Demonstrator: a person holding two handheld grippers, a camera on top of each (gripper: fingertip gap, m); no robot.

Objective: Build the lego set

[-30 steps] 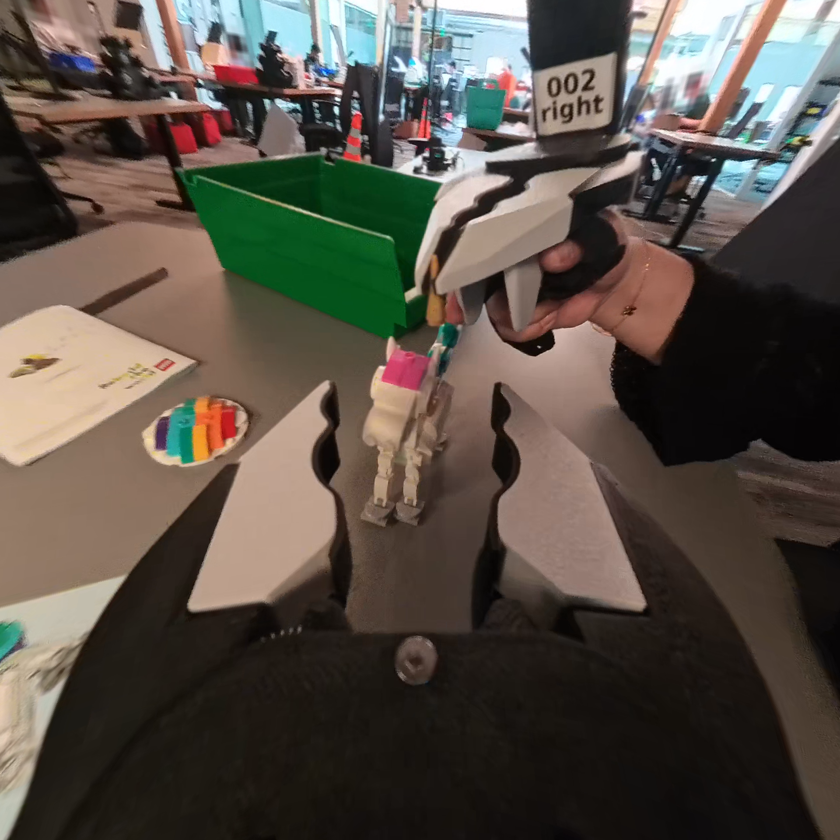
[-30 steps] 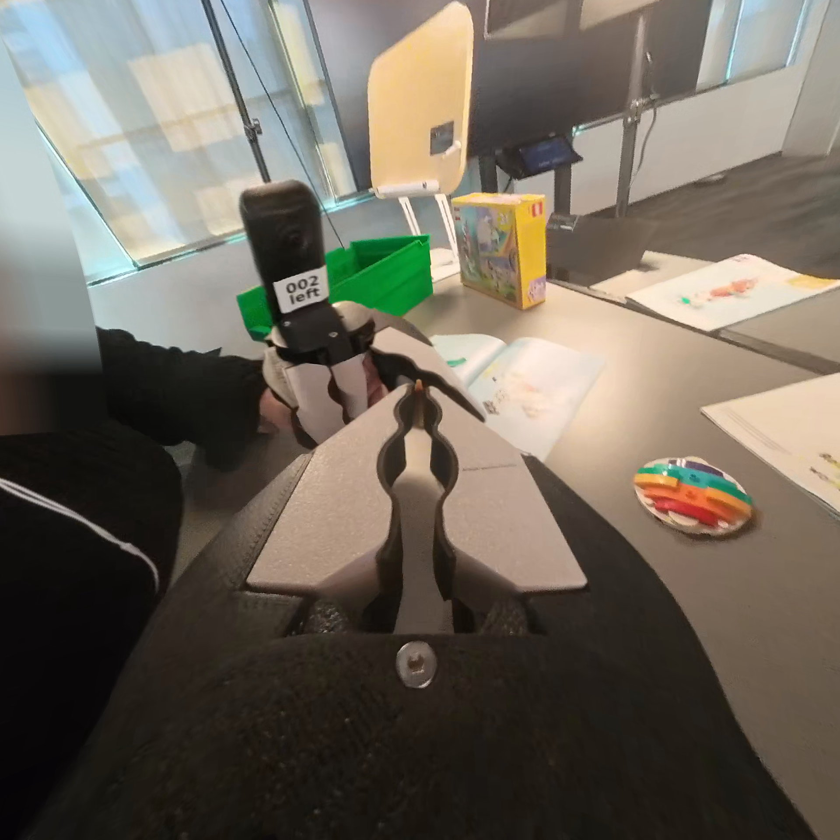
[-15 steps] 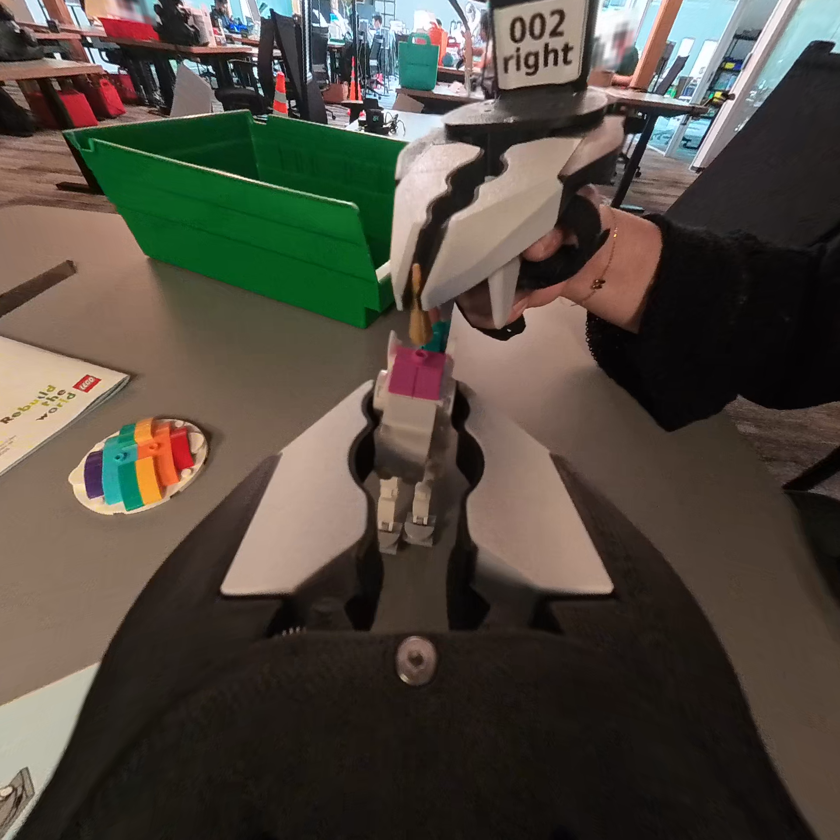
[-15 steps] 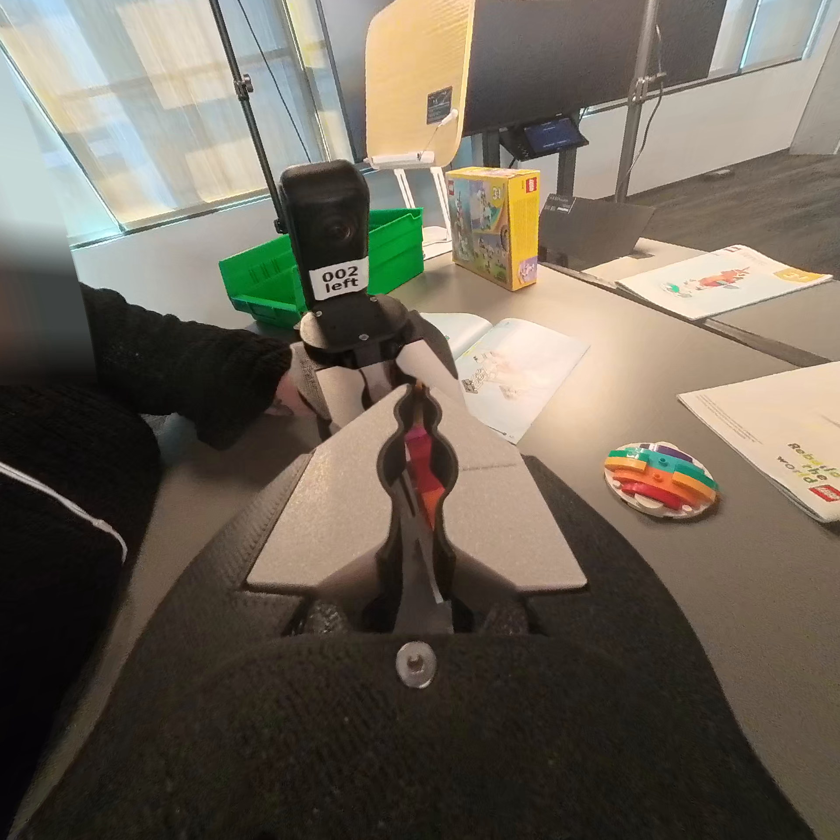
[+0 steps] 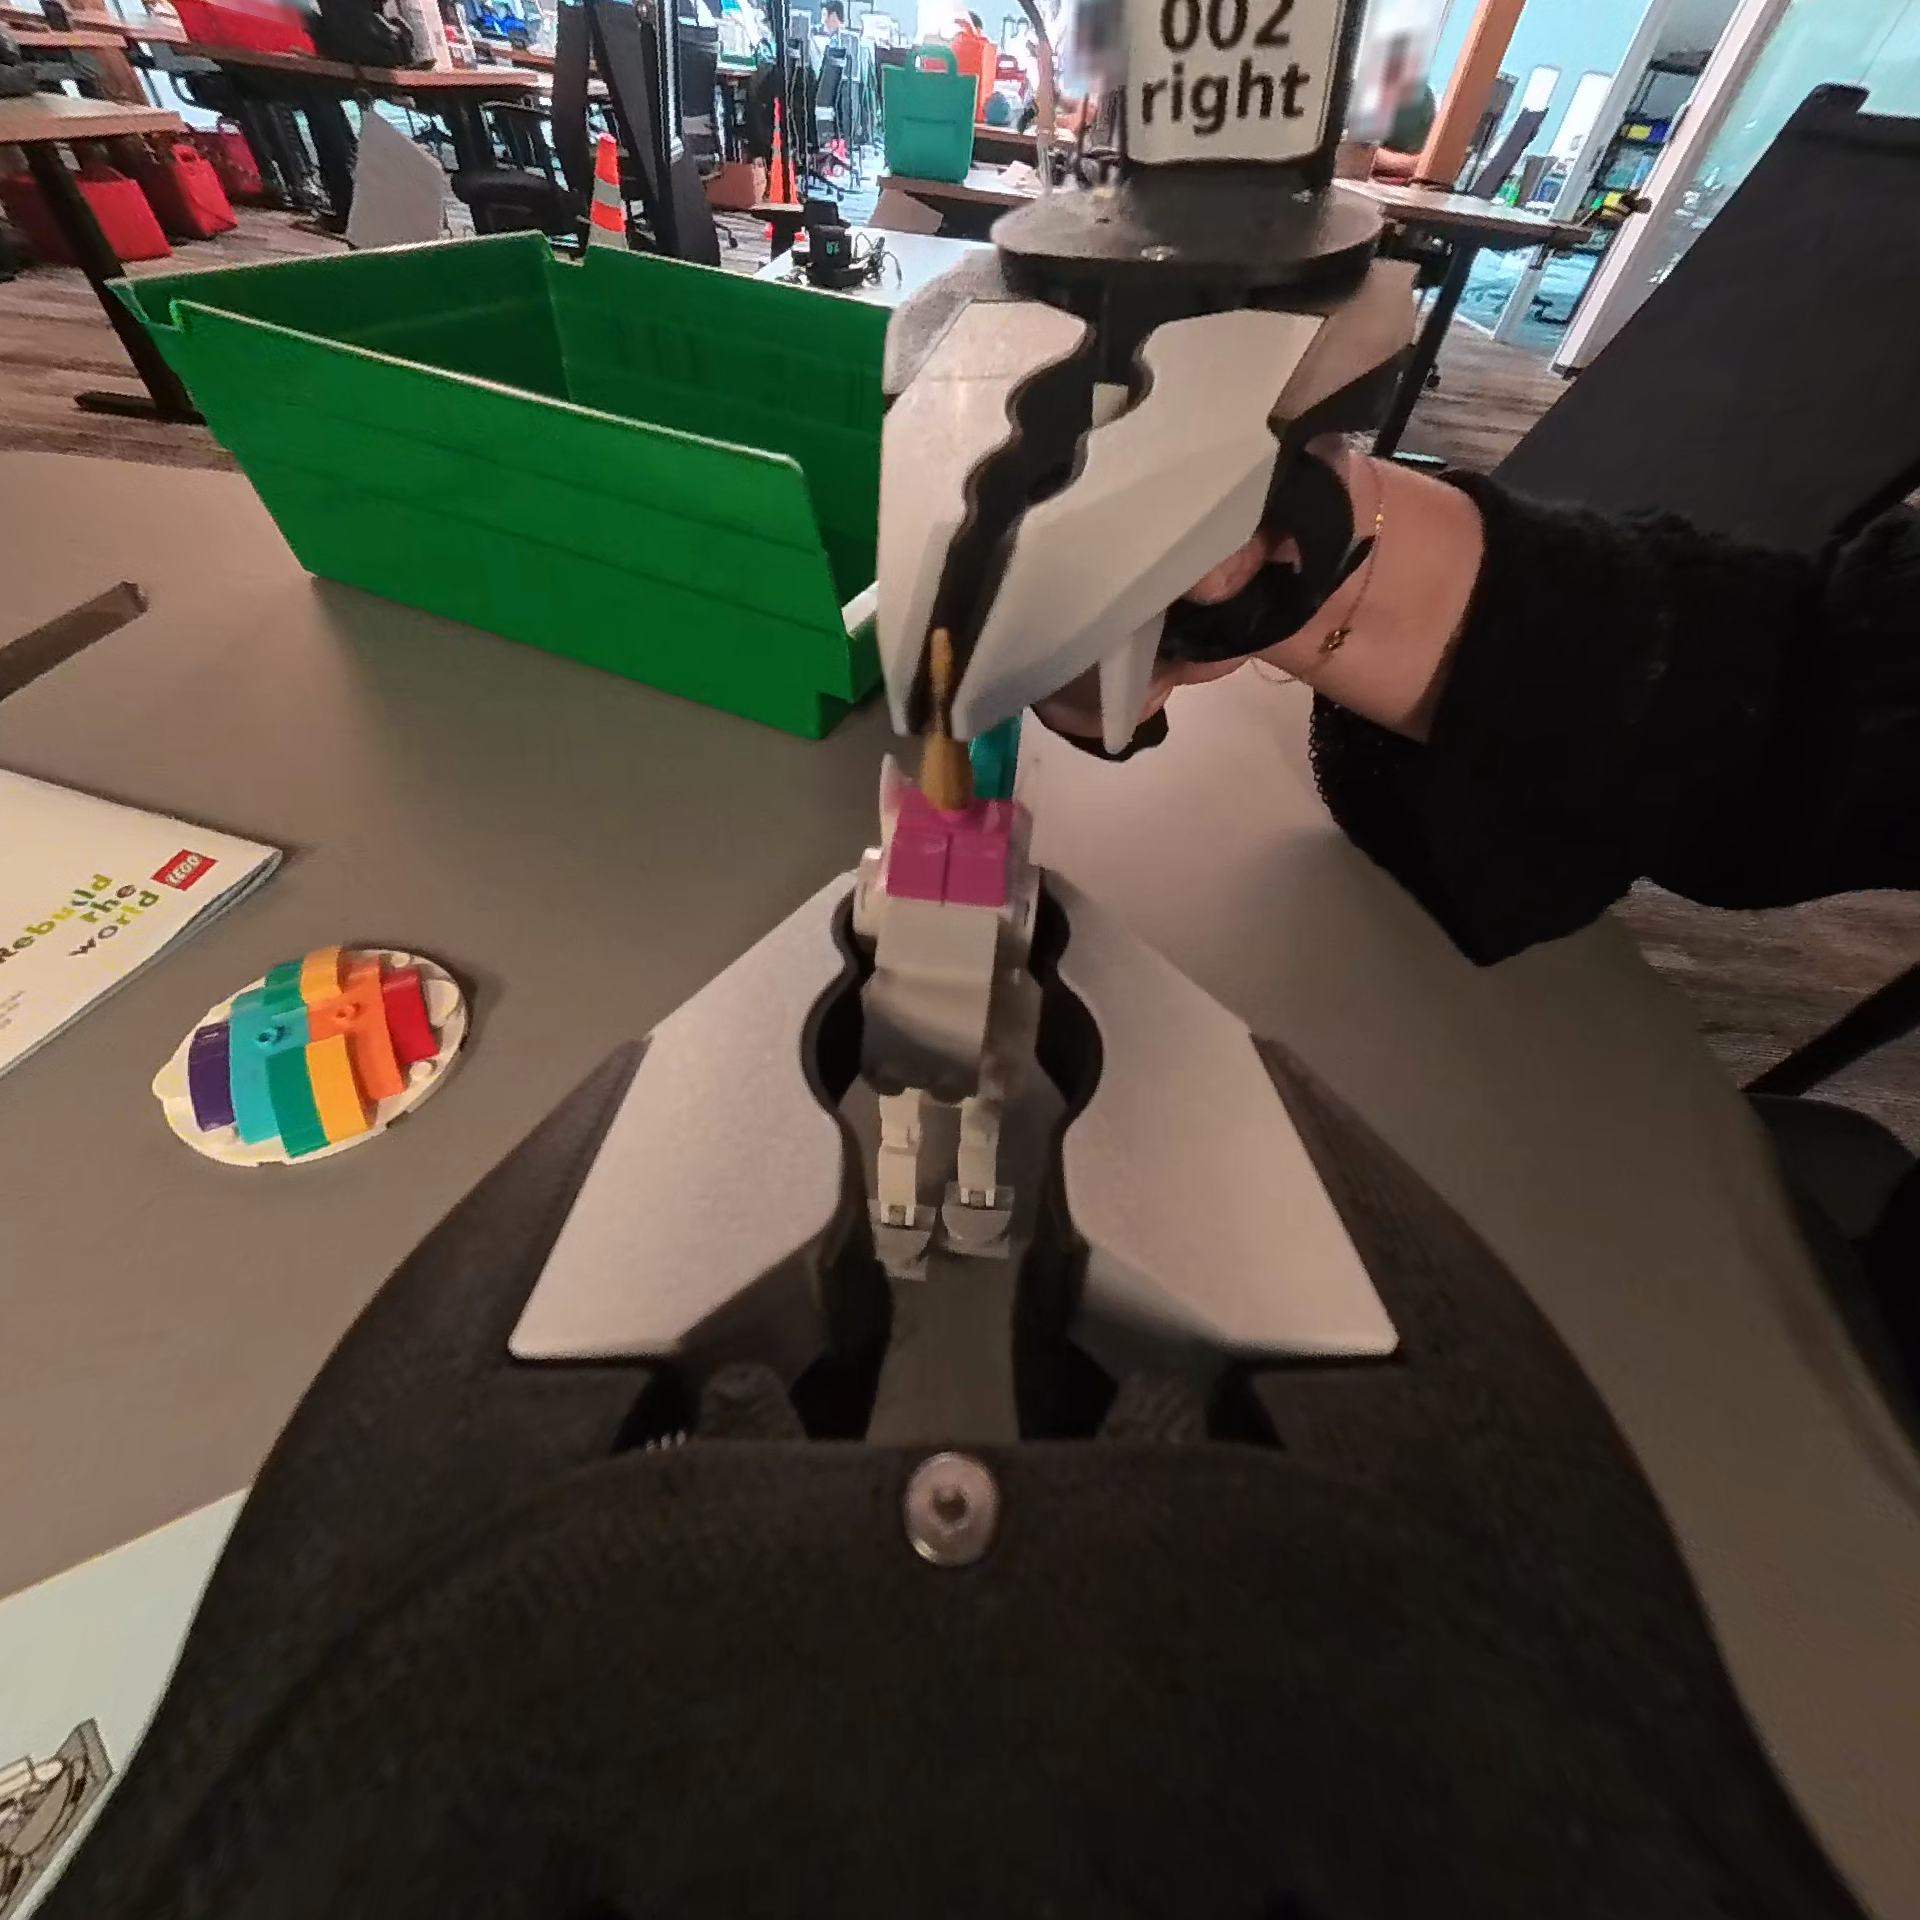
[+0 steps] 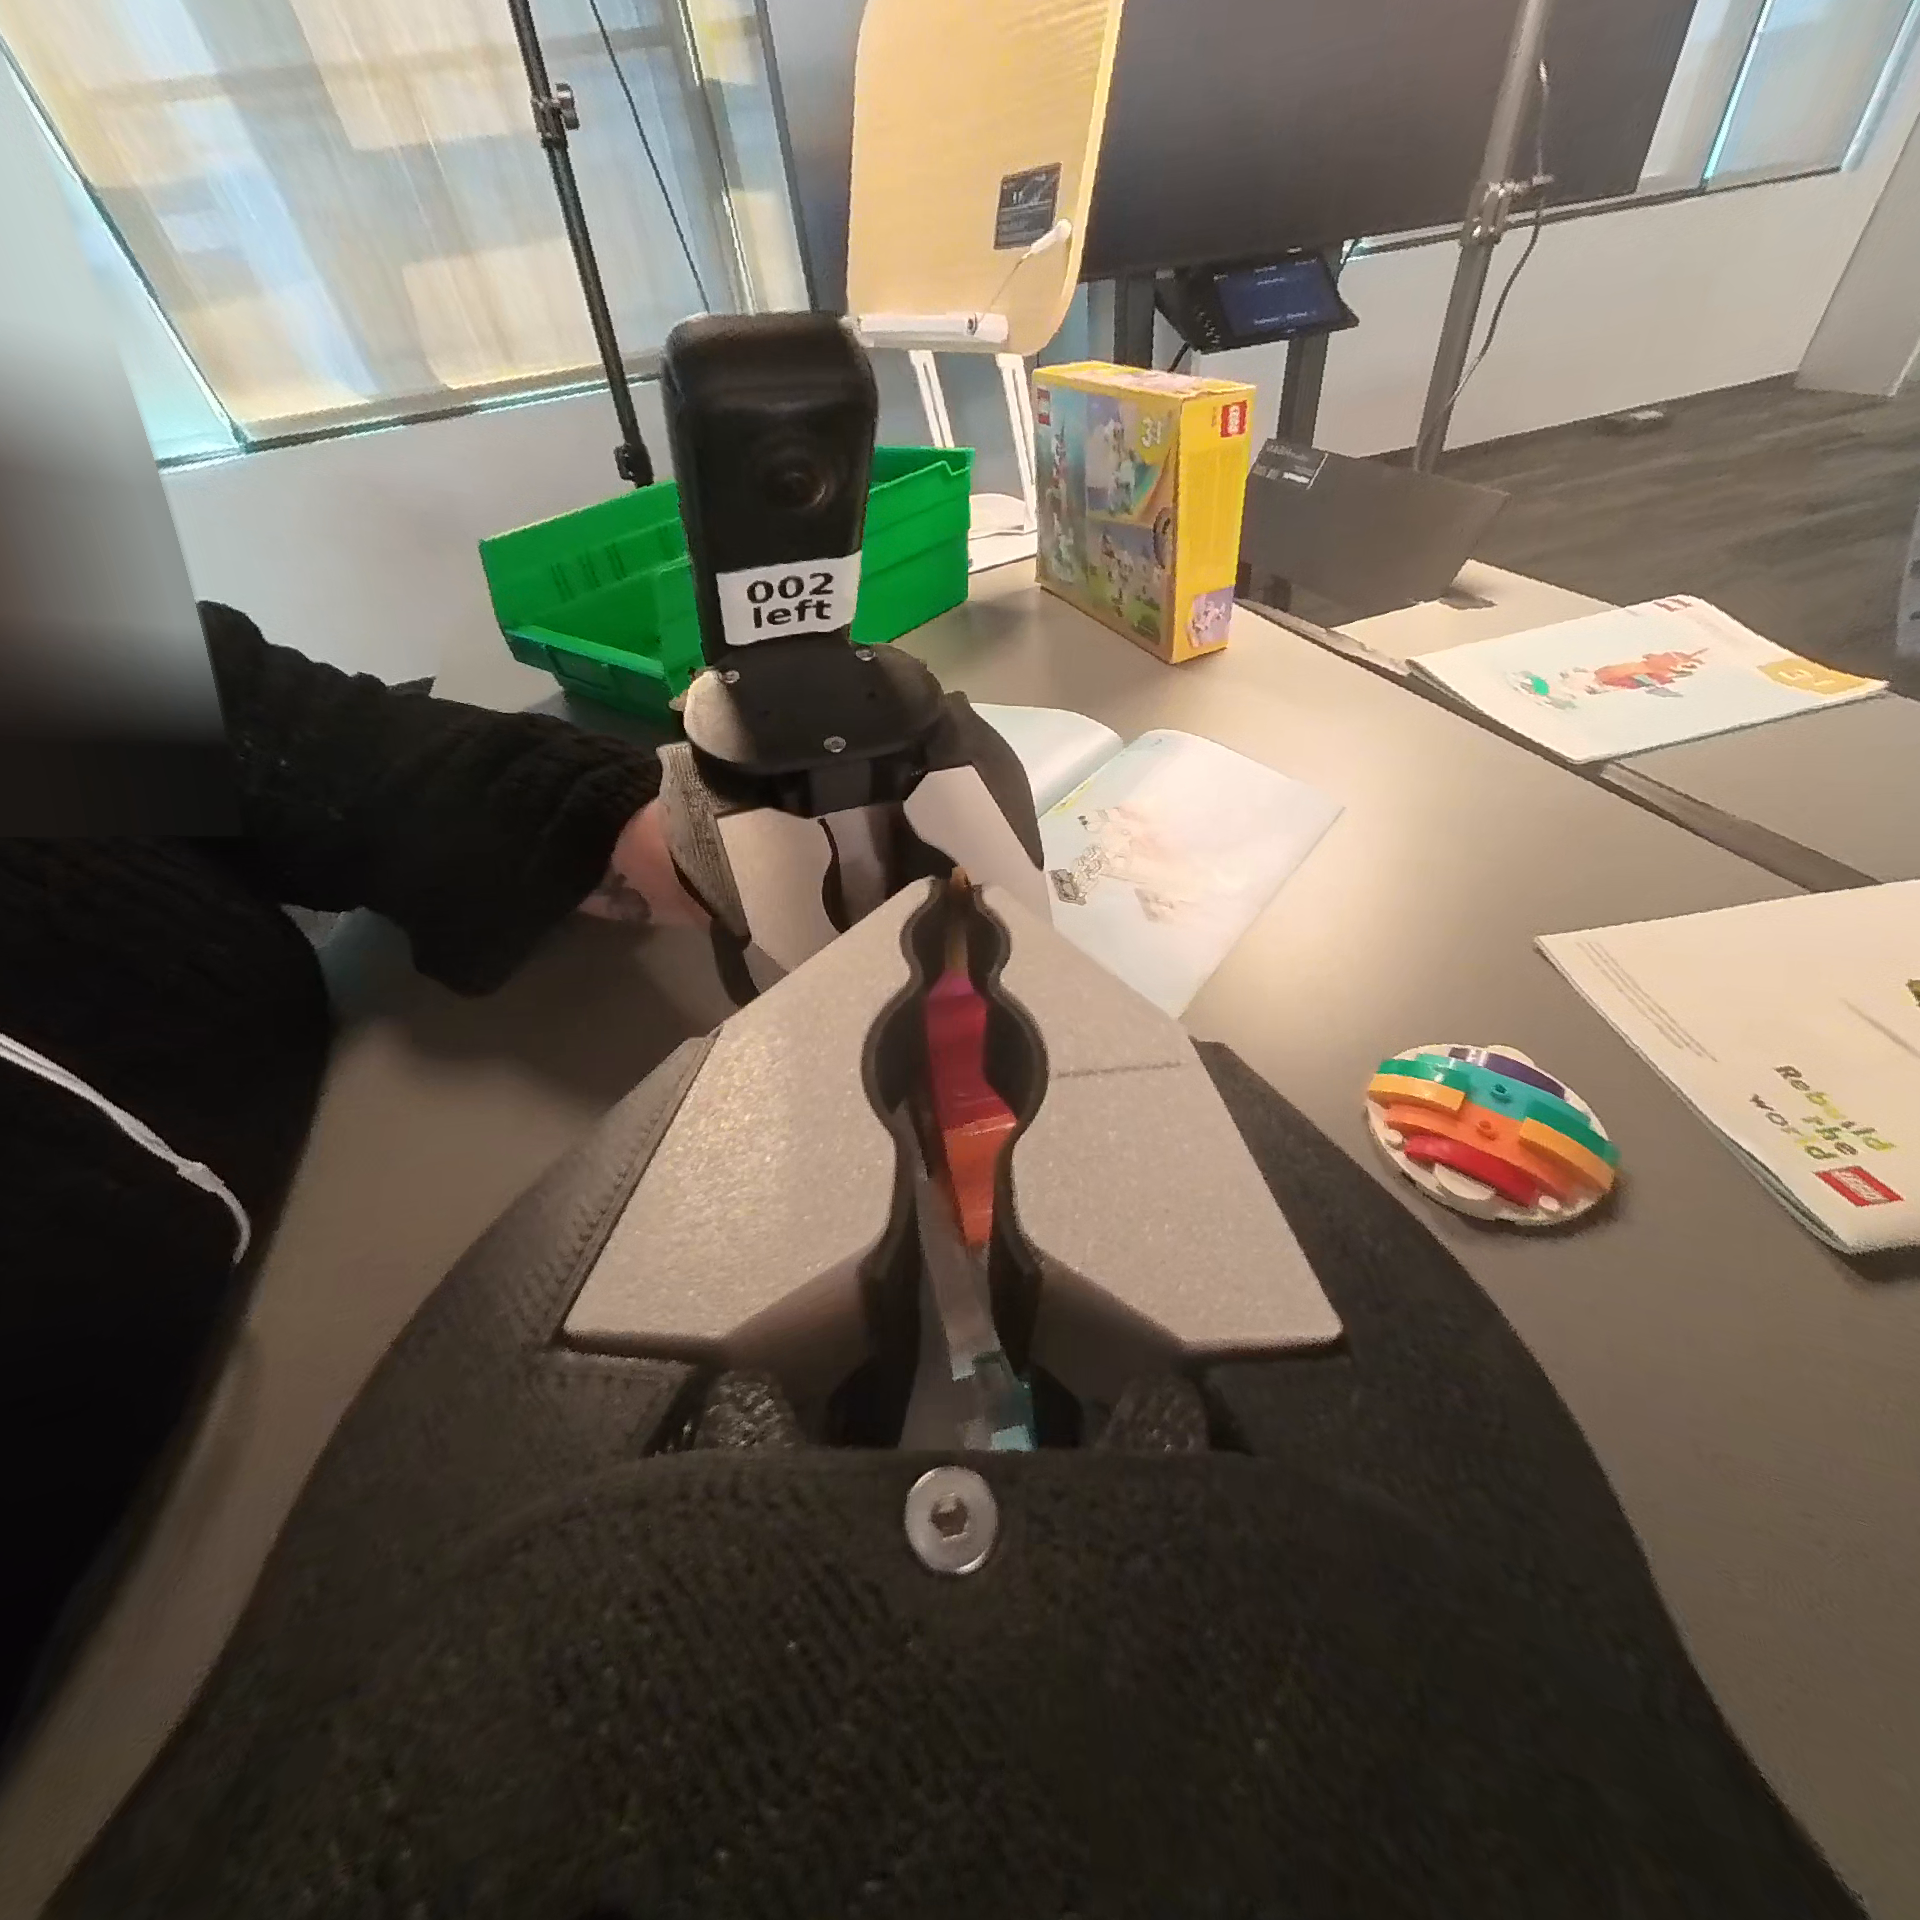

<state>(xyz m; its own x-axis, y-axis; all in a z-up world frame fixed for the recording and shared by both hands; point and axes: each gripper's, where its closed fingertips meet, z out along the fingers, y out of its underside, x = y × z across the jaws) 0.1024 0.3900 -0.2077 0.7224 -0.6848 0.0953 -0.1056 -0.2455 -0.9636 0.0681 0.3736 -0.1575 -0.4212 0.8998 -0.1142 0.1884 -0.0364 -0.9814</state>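
From my left claw's camera I count, left to right, one booklet (image 5: pixel 99 914) at the table's edge, one round white plate of rainbow bricks (image 5: pixel 312 1055), one green bin (image 5: pixel 499 457), one white toy unicorn (image 5: pixel 951 966) and one gold horn (image 5: pixel 943 748). My right claw's camera shows three booklets: an open one (image 6: pixel 1164 842) behind my left claw, one farther back (image 6: pixel 1631 675), and one at the right edge (image 6: pixel 1766 1049); one yellow box (image 6: pixel 1143 509) stands upright beside the green bin.

Everything sits on a plain grey table (image 5: pixel 540 810). Behind the bin the room is an open workshop with desks, chairs, red bags and an orange cone; the other way there are big windows, a dark screen on a stand and a pale yellow panel.

I cannot see anything inside the bin from either view.

My left claw (image 5: pixel 951 935) is clamped on the unicorn's body, holding it upright with its feet toward the camera, pink bricks on top. My right claw (image 5: pixel 940 717) comes down from above, pinched together on the horn, whose wide end touches the pink bricks on the head.
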